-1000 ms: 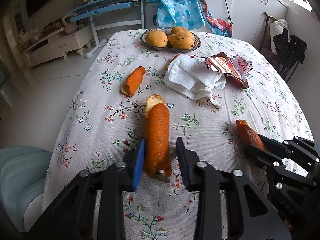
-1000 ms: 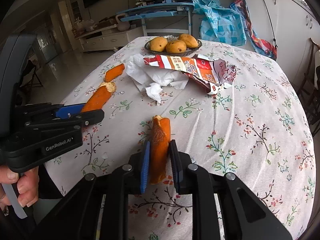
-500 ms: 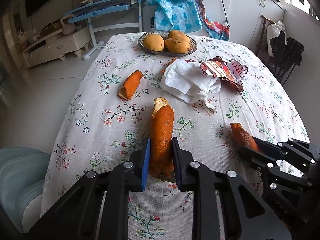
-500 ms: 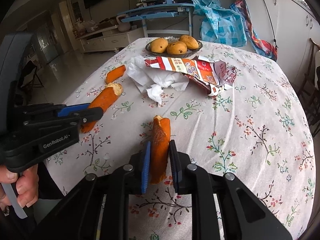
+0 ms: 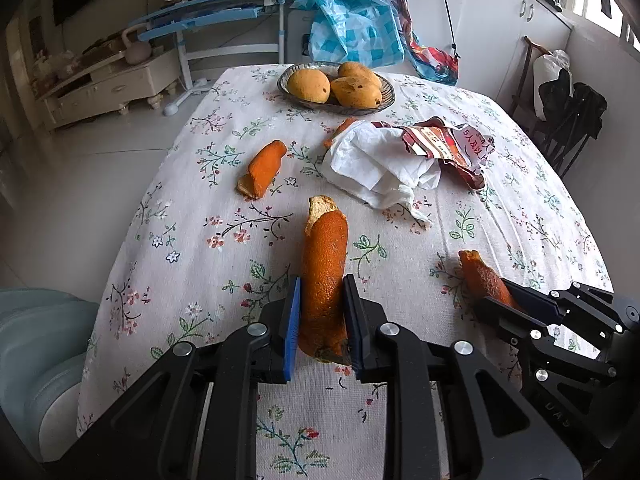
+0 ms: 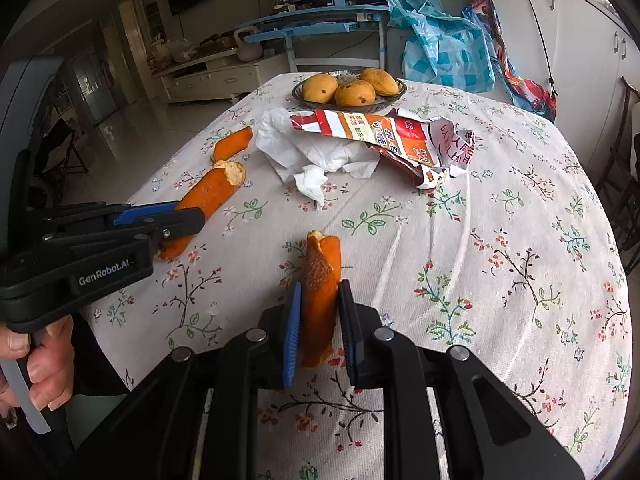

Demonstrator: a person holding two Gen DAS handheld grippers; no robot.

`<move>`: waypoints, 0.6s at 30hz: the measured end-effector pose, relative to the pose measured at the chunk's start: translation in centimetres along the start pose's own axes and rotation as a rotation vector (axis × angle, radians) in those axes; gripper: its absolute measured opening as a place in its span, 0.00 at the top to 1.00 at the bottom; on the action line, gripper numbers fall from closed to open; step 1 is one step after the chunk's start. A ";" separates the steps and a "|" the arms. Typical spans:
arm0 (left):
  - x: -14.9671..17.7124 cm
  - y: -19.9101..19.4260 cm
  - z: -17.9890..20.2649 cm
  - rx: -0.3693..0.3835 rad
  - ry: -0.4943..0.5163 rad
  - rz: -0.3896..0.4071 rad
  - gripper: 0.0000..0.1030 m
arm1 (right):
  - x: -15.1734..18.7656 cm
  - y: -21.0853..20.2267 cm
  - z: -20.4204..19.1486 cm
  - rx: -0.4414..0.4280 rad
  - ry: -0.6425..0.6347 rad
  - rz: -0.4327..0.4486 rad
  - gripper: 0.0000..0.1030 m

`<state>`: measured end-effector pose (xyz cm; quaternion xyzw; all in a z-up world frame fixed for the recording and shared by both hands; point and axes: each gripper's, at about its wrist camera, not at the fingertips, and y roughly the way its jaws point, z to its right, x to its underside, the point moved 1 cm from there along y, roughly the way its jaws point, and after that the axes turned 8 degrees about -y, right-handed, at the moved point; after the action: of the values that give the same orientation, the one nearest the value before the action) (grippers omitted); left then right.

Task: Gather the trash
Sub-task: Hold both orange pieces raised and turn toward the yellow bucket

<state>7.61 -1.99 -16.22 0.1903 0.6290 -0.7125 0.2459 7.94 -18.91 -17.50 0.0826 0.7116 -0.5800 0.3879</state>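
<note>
Two hand-held grippers each clamp a strip of orange peel over a table covered in a floral cloth. In the left wrist view, the left gripper sits at lower centre of the frame, its jaws having just been closing, now nearly together with both pads pressed against the sides of a long peel that points up the frame, its pale torn end uppermost. At the lower right edge of that view, the right gripper pinches a shorter peel whose tip juts toward the upper left.

The right wrist view shows the same pair from the other side: the right gripper at lower centre is narrowed on its peel, blue pad on the left and black pad on the right both touching it. At the left of the frame the left gripper grips the long peel near its lower end, and a person's fingers wrap its handle at the lower left corner.

More rubbish lies farther up the table. A third piece of peel rests alone at left of centre in the left wrist view. To its right is a crumpled white tissue, overlapped on the right by a torn red wrapper; a small orange scrap pokes out at the tissue's upper left edge. At the far end of the table stands a dish holding three mangoes.
</note>
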 end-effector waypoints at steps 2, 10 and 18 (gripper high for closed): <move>0.0 -0.1 -0.1 0.000 -0.002 0.001 0.80 | 0.0 -0.1 0.1 0.000 0.001 0.002 0.81; 0.0 -0.7 -0.6 0.022 -0.022 0.000 0.80 | 0.0 -0.5 0.3 0.001 0.004 0.009 0.81; 0.3 -2.7 -1.4 0.063 -0.043 0.022 0.80 | 0.1 -2.2 0.4 -0.005 0.002 0.039 0.81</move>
<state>5.70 -0.40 -14.47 0.1897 0.5985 -0.7332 0.2612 6.78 -19.95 -15.91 0.0963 0.7118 -0.5703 0.3986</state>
